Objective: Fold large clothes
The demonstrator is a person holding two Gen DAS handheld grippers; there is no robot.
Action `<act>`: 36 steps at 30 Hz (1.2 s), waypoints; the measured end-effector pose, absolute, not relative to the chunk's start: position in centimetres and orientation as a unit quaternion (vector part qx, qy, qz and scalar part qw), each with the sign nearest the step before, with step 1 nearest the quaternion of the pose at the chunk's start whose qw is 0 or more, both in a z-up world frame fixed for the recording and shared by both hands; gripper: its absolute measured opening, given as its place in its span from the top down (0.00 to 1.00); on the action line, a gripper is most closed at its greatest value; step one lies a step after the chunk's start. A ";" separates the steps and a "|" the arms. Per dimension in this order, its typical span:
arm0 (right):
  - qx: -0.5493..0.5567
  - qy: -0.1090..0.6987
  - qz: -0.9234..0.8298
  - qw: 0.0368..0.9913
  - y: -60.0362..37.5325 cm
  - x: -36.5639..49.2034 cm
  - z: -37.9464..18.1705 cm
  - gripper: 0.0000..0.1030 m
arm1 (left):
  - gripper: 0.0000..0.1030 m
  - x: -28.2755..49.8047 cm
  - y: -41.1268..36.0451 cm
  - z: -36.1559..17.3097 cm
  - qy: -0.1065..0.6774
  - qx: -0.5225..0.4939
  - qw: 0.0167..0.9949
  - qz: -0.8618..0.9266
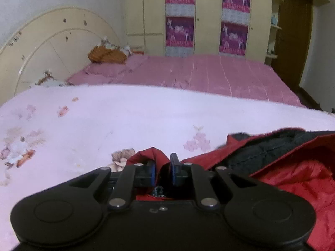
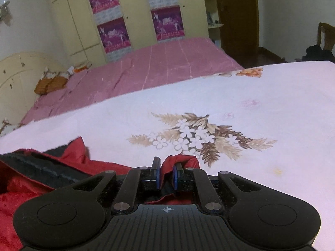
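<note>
A red padded jacket with a dark lining lies on a pale floral sheet. In the left wrist view it spreads to the right of my left gripper, which is shut on a bunched red edge of the jacket. In the right wrist view the jacket lies to the left of my right gripper, which is shut on another red fold of it. The floral sheet stretches ahead and to the right there.
Beyond the sheet lies a pink bedspread with an orange pillow by the cream headboard. A wardrobe with purple posters stands behind. A brown door and a wooden chair are at the right.
</note>
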State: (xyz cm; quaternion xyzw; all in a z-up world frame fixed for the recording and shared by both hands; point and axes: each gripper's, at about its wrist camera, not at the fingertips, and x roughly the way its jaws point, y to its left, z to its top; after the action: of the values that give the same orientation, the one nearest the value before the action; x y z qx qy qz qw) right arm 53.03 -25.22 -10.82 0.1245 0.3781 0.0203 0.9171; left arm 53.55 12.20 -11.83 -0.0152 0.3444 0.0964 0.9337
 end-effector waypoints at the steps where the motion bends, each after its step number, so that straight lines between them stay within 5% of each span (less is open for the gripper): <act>1: 0.128 0.378 0.021 0.916 -25.3 53.1 -10.9 0.90 | 0.85 53.7 12.4 -12.0 0.347 -0.021 0.933 0.093; 2: 0.136 0.378 0.023 0.916 -25.5 53.1 -11.0 0.87 | 0.82 53.8 12.7 -12.0 0.348 -0.033 0.933 0.090; 5: 0.165 0.368 0.023 0.915 -26.4 53.0 -10.8 0.55 | 0.72 53.8 14.6 -11.7 0.336 -0.107 0.933 0.072; 6: 0.174 0.358 0.018 0.917 -26.7 52.9 -10.5 0.22 | 0.70 53.7 15.2 -11.6 0.329 -0.132 0.932 0.069; 7: 0.171 0.343 0.002 0.924 -26.8 52.6 -10.1 0.00 | 0.68 53.5 15.7 -11.5 0.325 -0.151 0.931 0.068; 10: 0.144 0.322 0.004 0.936 -26.6 52.4 -9.2 0.01 | 0.60 53.2 15.8 -11.2 0.313 -0.158 0.934 0.066; 14: 0.118 0.295 0.001 0.948 -26.0 51.6 -8.1 0.01 | 0.09 51.2 14.5 -9.8 0.233 -0.120 0.962 0.081; 18: 0.101 0.274 0.001 0.957 -25.2 50.8 -7.0 0.03 | 0.12 50.0 12.8 -8.5 0.210 -0.062 0.973 0.068; 20: 0.103 0.274 0.009 0.956 -24.5 50.6 -6.8 0.22 | 0.16 49.8 11.6 -8.3 0.233 -0.054 0.969 0.054; 23: 0.086 0.279 0.031 0.956 -22.1 50.4 -6.8 0.27 | 0.27 50.2 8.5 -8.7 0.280 -0.023 0.960 0.001; 26: 0.055 0.295 0.070 0.951 -18.7 50.5 -7.4 0.48 | 0.34 50.5 5.7 -10.2 0.307 0.000 0.951 -0.026; 36: -0.026 0.338 0.030 0.940 -15.6 53.8 -13.8 0.49 | 0.32 51.8 6.5 -14.8 0.330 -0.015 0.943 0.037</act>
State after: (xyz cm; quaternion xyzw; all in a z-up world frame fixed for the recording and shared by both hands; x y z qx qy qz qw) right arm 53.75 -15.58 -13.77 -0.0262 0.3376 0.0303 0.9404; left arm 51.77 6.52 -14.82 -0.0152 0.3304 0.0368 0.9430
